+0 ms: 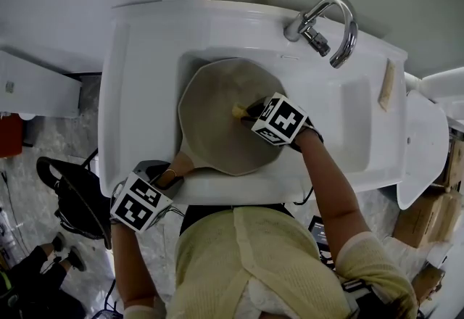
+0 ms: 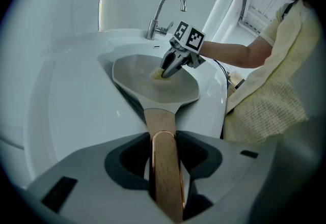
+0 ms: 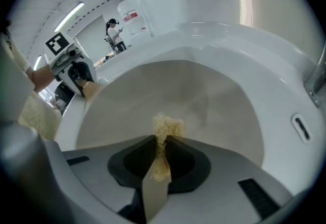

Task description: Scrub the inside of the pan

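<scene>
Shows the pan (image 1: 217, 129) lying in the white sink (image 1: 138, 93), below the faucet (image 1: 330, 24).
Clamped at its wooden handle (image 2: 162, 123) by the left gripper (image 2: 165, 177); met on the inner floor by a pale fibrous scrubber (image 3: 165, 127), pinched in the right gripper (image 3: 159, 167).

Nothing here reads as words or numbers. The left cube (image 1: 140, 203) and the right cube (image 1: 281, 119) carry only black-and-white square patterns, no letters. At 11 o'clock in the right gripper view, a white container (image 3: 135, 20) bears a red label (image 3: 130, 16), too small to read.
</scene>
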Available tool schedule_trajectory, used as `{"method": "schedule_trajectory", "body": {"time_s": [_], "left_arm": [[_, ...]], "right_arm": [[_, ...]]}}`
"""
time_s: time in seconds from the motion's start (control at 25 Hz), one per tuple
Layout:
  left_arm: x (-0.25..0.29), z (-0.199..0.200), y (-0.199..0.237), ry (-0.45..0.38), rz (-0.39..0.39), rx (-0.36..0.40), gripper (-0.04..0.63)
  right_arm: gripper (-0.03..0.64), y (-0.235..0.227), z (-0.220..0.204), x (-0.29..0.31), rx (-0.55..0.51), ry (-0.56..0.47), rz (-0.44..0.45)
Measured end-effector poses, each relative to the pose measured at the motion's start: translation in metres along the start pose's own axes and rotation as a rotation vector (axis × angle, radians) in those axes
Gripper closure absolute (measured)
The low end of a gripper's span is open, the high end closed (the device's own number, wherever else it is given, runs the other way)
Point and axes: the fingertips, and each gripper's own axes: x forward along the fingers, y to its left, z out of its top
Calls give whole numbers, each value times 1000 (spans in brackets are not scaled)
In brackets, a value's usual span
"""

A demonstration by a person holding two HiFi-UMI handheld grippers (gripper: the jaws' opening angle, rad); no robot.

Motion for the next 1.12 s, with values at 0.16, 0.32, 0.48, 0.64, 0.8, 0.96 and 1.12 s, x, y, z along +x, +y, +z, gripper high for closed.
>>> {"method": "schedule_trajectory", "body": {"time_s": [0.16,0.32,0.48,0.64,0.8,0.96,1.12], "left_arm": [[0,1,0,-1,-3,-1,391],[0,0,0,0,-3,0,391],[-1,0,0,0,-2,-1,391],[-1,0,0,0,-1,1,391],[-1,1,0,0,-1,0,391],[-1,0,0,0,0,2,391],[0,0,1,-1,-2,1,391]], "right_arm": [[543,-32,3,1,62,-20,-118],[543,-51,0,6,115,-17,-195],[543,-65,-5,13,157,4,-242],[543,-67,-9,22,184,38,-249],[543,-64,-9,30,180,68,-233],[543,-58,-6,33,167,70,-216],[543,-44,-1,37,147,71,-157]]}}
